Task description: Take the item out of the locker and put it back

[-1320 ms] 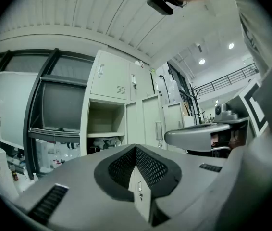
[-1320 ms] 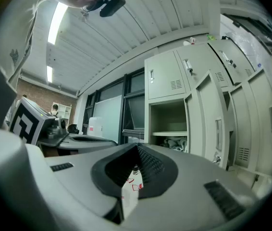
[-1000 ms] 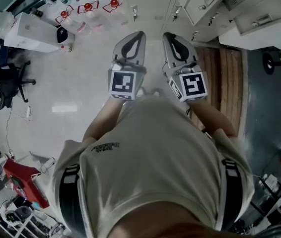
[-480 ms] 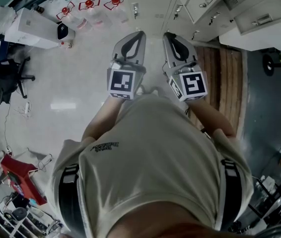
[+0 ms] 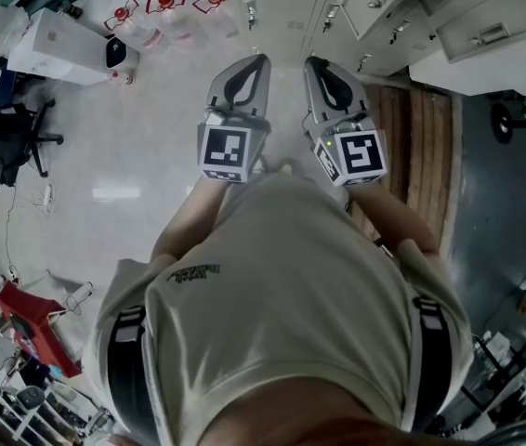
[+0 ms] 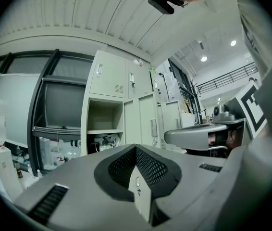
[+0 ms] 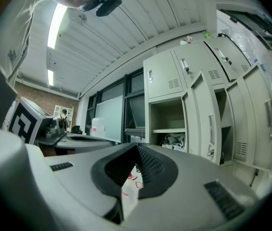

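A bank of pale grey lockers [image 6: 126, 105] stands ahead of me. One door [image 7: 204, 121] hangs open on a bare upper compartment [image 7: 166, 114]. Under its shelf lies a jumble of white items [image 7: 174, 139], also seen in the left gripper view as a white jumble [image 6: 102, 140]. My left gripper [image 5: 262, 59] and right gripper [image 5: 310, 62] are held side by side, level, in front of my chest, well short of the lockers. Both are shut with nothing between the pads. Up close, the left gripper [image 6: 135, 147] and the right gripper [image 7: 137, 147] show tips that meet.
Locker fronts [image 5: 384, 7] run along the upper right, with a wooden pallet [image 5: 421, 147] on the floor below them. A white box [image 5: 63, 49] and bottles with red marks [image 5: 165, 7] sit at the upper left, and an office chair [image 5: 21, 142] stands at the left.
Both grippers keep their place and stay shut. Only the head view has drifted a little, so the floor things sit slightly higher in the picture.
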### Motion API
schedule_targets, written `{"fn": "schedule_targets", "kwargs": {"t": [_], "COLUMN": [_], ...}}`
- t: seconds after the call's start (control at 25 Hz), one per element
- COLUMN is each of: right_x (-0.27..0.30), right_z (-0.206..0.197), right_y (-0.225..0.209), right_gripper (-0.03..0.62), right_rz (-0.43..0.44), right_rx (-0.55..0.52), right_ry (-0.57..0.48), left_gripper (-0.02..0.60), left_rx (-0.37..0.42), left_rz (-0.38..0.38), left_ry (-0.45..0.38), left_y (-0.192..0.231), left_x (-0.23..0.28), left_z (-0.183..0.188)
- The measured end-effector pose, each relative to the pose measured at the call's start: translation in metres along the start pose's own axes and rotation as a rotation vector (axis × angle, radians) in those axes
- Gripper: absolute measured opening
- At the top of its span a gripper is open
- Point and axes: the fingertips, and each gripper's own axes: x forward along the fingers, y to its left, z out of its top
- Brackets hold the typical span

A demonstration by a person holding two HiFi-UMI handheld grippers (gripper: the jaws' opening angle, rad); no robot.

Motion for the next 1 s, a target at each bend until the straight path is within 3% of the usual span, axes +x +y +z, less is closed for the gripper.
{"fn": "schedule_targets", "kwargs": {"t": [0.6,1.0], "right_x": [-0.004,0.033], "right_z": [-0.001,-0.005], "right_y": [-0.011,-0.023], "right_gripper": [0.002,0.002], "right_rz": [0.047,0.05], "right_rx": [-0.016,-0.029], "right_ry": [-0.016,-0.018], "left_gripper": [0.015,0.015], "left_rx": [0.009,0.005], "left_rz": [0.053,0.061], "left_ry": [-0.005,0.001], "left_y": [-0.012,0.012], "left_x": [0.006,0.029], "left_z": [-0.002,-0.013]}}
